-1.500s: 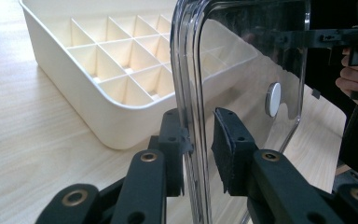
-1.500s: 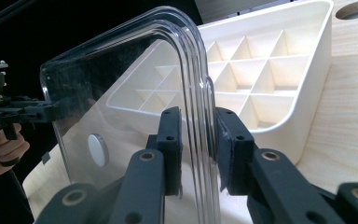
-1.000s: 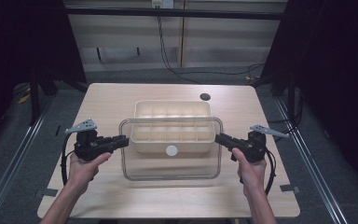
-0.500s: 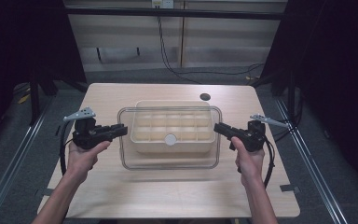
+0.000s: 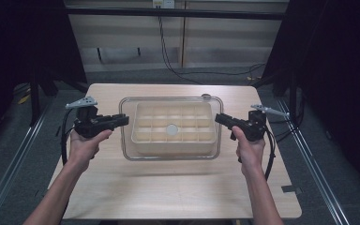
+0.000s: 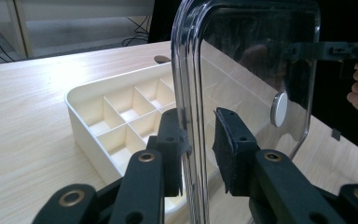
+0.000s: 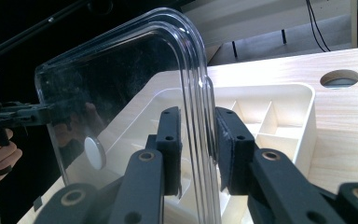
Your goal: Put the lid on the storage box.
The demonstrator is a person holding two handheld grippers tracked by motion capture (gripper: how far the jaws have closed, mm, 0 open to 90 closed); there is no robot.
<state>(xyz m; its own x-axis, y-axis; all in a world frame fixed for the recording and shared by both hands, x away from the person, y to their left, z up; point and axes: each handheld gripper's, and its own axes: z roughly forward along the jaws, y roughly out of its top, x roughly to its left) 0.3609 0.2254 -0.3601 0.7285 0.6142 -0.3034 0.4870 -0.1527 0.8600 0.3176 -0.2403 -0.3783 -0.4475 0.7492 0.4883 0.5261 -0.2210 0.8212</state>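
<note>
The left gripper (image 5: 124, 119) is pinching the left edge of the clear lid (image 5: 171, 101), the rim sitting between its pads. The lid is hanging level above the cream tray (image 5: 173, 143) on the table (image 5: 168, 187). The right gripper (image 5: 219, 118) is pinching the lid's right edge likewise.

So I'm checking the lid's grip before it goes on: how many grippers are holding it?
2. The left gripper clamps the clear lid at its left edge, the right gripper at its right edge, above the cream tray.
</note>
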